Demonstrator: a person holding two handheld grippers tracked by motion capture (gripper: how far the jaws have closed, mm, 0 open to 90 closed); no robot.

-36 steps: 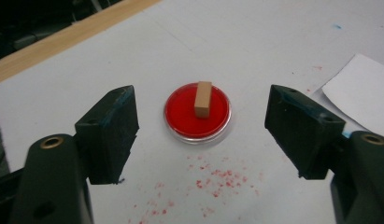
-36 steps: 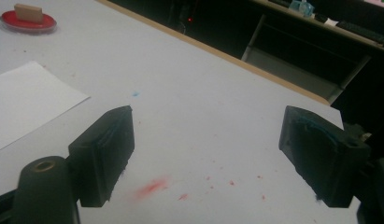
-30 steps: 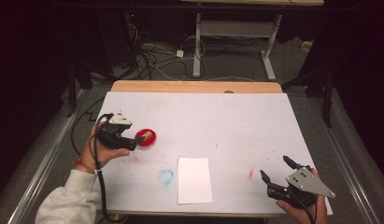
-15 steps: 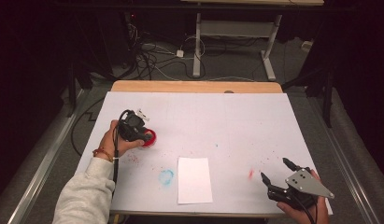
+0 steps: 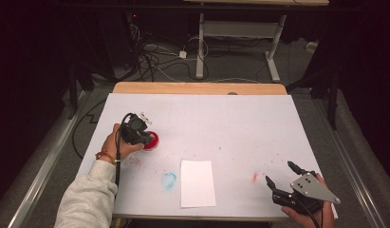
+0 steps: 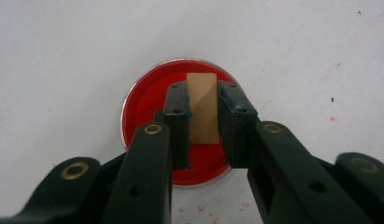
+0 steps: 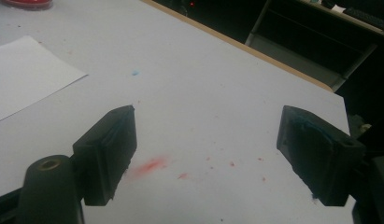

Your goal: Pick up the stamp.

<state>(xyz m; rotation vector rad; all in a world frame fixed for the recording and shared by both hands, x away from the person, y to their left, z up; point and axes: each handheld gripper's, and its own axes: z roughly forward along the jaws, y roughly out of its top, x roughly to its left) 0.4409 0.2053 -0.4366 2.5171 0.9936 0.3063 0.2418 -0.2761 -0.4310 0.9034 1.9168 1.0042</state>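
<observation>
Hidden from above: in the high view my left gripper (image 5: 144, 137) and my left hand (image 5: 117, 142) cover most of the red dish (image 5: 153, 140); just a red crescent shows at its right side, and the wooden block cannot be made out there.
Hidden in close view: in the left gripper view my own jaws cover the lower half of the red dish (image 6: 147, 100) and both long sides of the wooden block (image 6: 202, 107); its foot is lost in shadow, so I cannot tell what its lower end rests on.
Cut off: my right hand (image 5: 309, 216) runs off the bottom edge of the high view; the sheet of white paper (image 7: 26, 74) is cut by the left edge of the right gripper view.
Left gripper state: my jaws have just been closing and now press on the wooden block from both sides, gripping it.
Block position: standing over the middle of the red dish, between my left pads, its top edge clear beyond them.
Dish position: left part of the table (image 5: 240, 128), well apart from the paper.
Right gripper state: my right gripper (image 7: 206, 154) stands wide open over bare, red-flecked table, holding nothing.
Right gripper position: near right corner of the table, well apart from the dish.
</observation>
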